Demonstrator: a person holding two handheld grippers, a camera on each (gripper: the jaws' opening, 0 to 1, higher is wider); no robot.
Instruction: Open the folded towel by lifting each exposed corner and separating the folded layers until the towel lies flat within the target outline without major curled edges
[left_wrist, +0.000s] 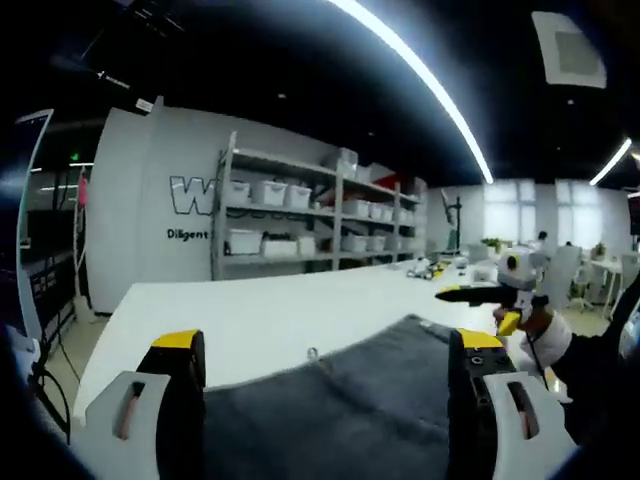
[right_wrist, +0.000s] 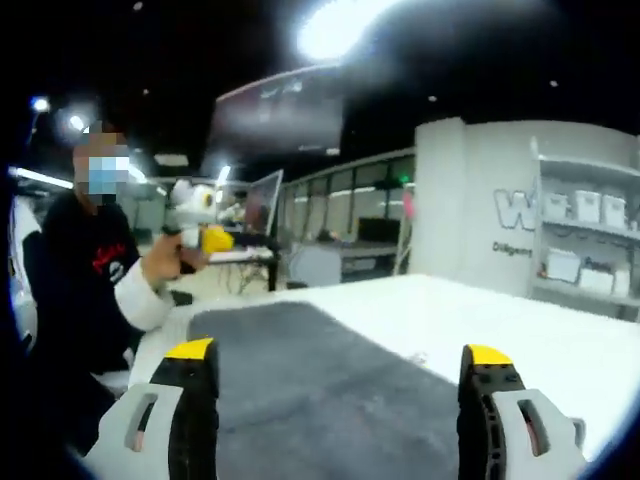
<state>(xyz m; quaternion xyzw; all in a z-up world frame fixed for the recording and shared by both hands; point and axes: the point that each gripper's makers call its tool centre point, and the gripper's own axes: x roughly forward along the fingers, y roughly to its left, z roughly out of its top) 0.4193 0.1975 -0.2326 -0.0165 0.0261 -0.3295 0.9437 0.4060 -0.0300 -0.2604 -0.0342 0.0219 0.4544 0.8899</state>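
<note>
A dark grey towel (left_wrist: 350, 400) lies spread on the white table (left_wrist: 250, 310). Its far edge carries a small loop (left_wrist: 312, 354). My left gripper (left_wrist: 330, 345) hovers open over the towel's near part, jaws wide apart and nothing between them. To the right a hand holds my right gripper (left_wrist: 495, 292) above the towel's far right corner. In the right gripper view the towel (right_wrist: 300, 380) runs away across the table (right_wrist: 520, 320). My right gripper (right_wrist: 340, 352) is open above it and holds nothing. The left gripper (right_wrist: 200, 235) is raised in the person's hand at the left.
Metal shelves with white bins (left_wrist: 300, 215) stand behind the table against a lettered wall. Small items (left_wrist: 430, 268) sit at the table's far right end. The person (right_wrist: 80, 270) stands at the table's left side, with a monitor (right_wrist: 262, 205) behind.
</note>
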